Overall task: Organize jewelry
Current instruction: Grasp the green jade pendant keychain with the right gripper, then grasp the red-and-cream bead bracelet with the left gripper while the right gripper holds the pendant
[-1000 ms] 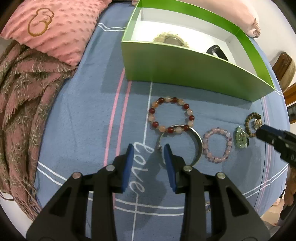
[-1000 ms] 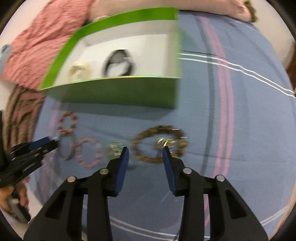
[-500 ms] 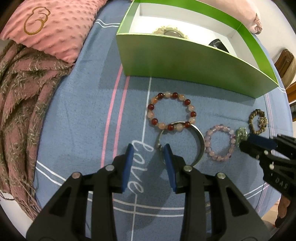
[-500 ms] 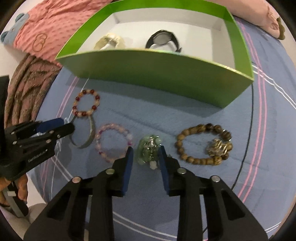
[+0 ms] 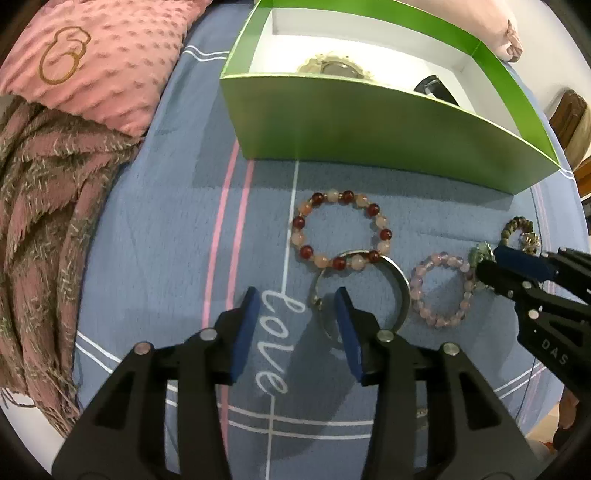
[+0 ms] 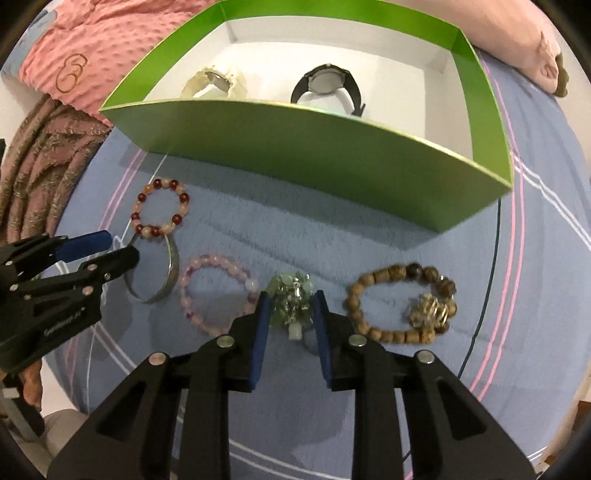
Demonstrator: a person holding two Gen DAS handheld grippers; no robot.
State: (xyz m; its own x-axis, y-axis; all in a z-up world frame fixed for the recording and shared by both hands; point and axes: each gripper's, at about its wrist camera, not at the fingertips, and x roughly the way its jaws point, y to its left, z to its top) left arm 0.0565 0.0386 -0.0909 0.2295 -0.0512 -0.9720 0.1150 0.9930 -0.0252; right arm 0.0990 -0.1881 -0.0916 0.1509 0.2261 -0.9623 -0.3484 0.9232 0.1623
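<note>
A green box [image 5: 369, 125] [image 6: 295, 147] stands on the blue bedsheet with a cream watch [image 6: 216, 79] and a black watch [image 6: 325, 79] inside. In front of it lie a red-and-peach bead bracelet [image 5: 299, 223] [image 6: 142, 198], a silver bangle [image 5: 404, 291] [image 6: 171, 266], a pink bead bracelet [image 5: 415, 291] [image 6: 221, 262], a green jade pendant [image 6: 291, 302] and a wooden bead bracelet [image 6: 388, 277] [image 5: 517, 223]. My left gripper [image 5: 297, 314] [image 6: 118, 249] points down with its jaws opening; the bangle's left end lies between them, untouched. My right gripper [image 6: 291, 325] [image 5: 491, 264] is shut on the pendant.
A pink dotted pillow [image 5: 92, 55] and a fringed pink-brown throw [image 5: 44, 221] lie at the left. Another pink pillow [image 6: 517, 29] sits behind the box. The sheet [image 5: 166, 240] carries stripes and the word "love". A hand [image 6: 29, 387] shows at the lower left.
My right gripper swung left from over the wooden bracelet to the green pendant and narrowed around it. My left gripper stayed over the bangle's end and its jaws spread a little.
</note>
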